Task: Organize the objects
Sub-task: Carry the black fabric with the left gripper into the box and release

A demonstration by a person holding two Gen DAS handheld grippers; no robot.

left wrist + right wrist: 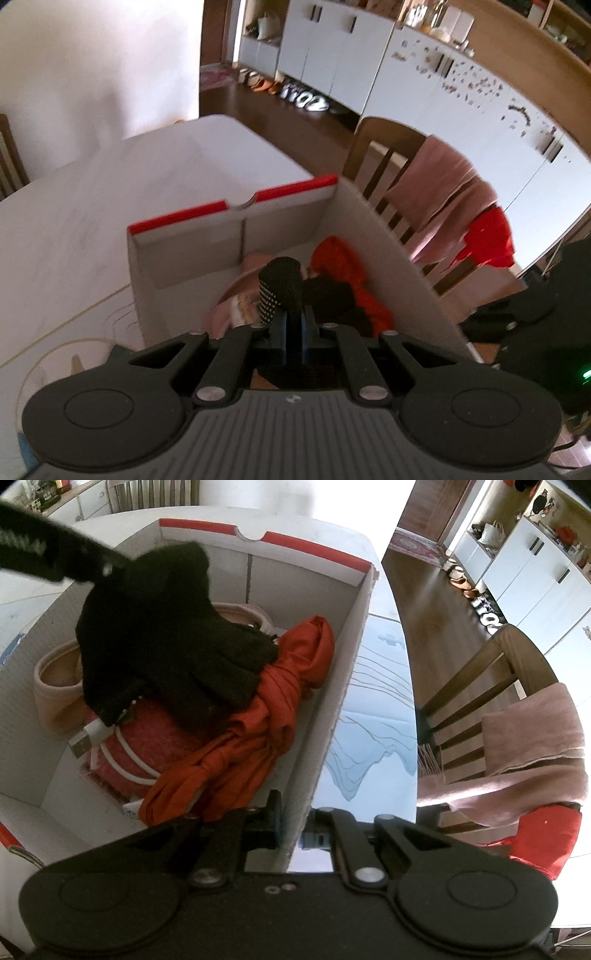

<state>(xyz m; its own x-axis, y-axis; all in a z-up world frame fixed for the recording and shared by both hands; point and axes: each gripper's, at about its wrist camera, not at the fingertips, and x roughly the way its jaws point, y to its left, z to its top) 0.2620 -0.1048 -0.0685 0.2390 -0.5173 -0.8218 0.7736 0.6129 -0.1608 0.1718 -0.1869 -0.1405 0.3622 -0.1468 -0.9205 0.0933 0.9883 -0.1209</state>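
While the left gripper (291, 295) hangs over the cardboard box (236, 236) with its jaws drawn in narrow on a black glove (166, 638), the glove's body droops from the clamp toward the box's middle, its fingers trailing off at about 4 o'clock in the right wrist view. There the glove lies over a pink rolled cloth (55, 679) at 9 o'clock and against an orange knotted fabric (266, 716) at 5 o'clock, with a red pouch with white cords (147, 746) showing beneath at 6 o'clock; whether the glove already rests its weight on these or only brushes them I cannot tell. In the left wrist view the dotted cuff rises straight ahead at 12 o'clock between the jaws, so the glove's long axis runs away from that gripper and down into the box. The right gripper (291, 830) sits at the box's near right wall (332, 709), one finger inside and one outside, clamped on that wall or close to it; the gap looks narrow, and I judge it is steadying the box. The left gripper is plainly the nearer one to the glove, and the coming move, as I read it, turns on lowering toward 6 o'clock and letting go so the glove settles among the fabrics. A wooden chair (491, 686) draped in pink cloth stands at 3 o'clock, well apart from the box.
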